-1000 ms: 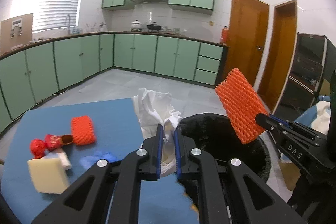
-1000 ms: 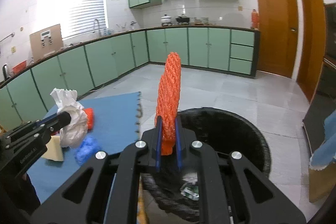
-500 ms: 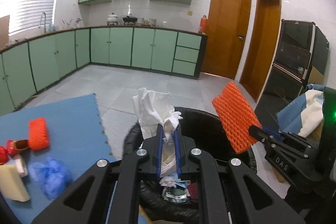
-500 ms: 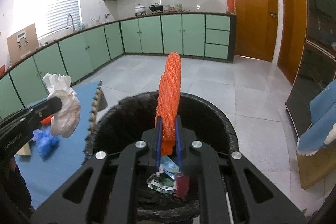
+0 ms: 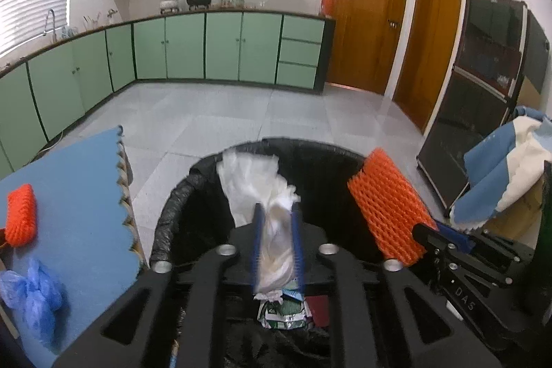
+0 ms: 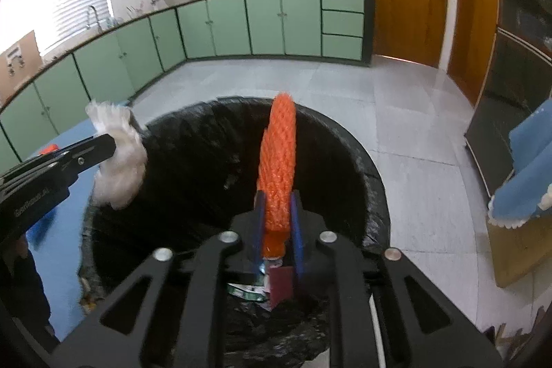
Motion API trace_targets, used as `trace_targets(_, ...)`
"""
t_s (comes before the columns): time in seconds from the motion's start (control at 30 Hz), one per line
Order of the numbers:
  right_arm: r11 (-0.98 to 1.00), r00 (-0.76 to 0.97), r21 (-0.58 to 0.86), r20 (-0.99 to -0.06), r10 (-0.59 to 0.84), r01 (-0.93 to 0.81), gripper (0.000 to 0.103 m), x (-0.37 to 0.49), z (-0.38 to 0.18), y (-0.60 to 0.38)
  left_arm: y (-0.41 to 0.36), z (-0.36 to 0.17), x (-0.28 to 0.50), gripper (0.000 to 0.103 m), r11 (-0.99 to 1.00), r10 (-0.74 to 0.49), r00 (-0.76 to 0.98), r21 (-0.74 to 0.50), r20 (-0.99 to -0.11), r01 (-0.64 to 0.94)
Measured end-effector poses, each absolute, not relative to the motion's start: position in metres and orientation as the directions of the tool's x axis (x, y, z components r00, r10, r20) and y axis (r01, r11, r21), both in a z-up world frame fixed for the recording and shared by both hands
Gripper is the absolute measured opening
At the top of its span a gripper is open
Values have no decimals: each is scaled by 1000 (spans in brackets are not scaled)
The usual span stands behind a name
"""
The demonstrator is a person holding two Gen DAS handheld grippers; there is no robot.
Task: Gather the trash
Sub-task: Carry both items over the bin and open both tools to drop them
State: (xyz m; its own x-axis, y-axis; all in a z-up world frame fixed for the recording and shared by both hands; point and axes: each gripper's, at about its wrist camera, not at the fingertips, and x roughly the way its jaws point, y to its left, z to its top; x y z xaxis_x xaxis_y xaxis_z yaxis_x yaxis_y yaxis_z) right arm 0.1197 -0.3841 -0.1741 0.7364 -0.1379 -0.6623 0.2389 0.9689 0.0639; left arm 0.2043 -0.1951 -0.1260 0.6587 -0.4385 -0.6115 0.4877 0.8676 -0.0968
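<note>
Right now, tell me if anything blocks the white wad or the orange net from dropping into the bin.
Nothing visible does. The white wad and the orange foam net hang over the open black bin, between tool pads that are opening. Below lies only loose trash.

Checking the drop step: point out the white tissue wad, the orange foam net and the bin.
white tissue wad (image 5: 276, 230), left wrist view, on its crumpled middle between the blue pads.
orange foam net (image 6: 281, 161), right wrist view, on its mesh mid-length.
bin (image 6: 358, 168), right wrist view, on its black-lined inner wall.
</note>
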Motion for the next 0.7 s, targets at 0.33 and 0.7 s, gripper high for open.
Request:
trace_targets(0.33,953,768,80,-614,-185,293,90,95,-159,-374,-147,-101,192,64,889,-426,699,-123,-574,441)
trace_targets(0.7,981,836,101,-542,-86,167,93,82,-116,-283,-19,-66,150,70,966,-241,832,-41,-499,255)
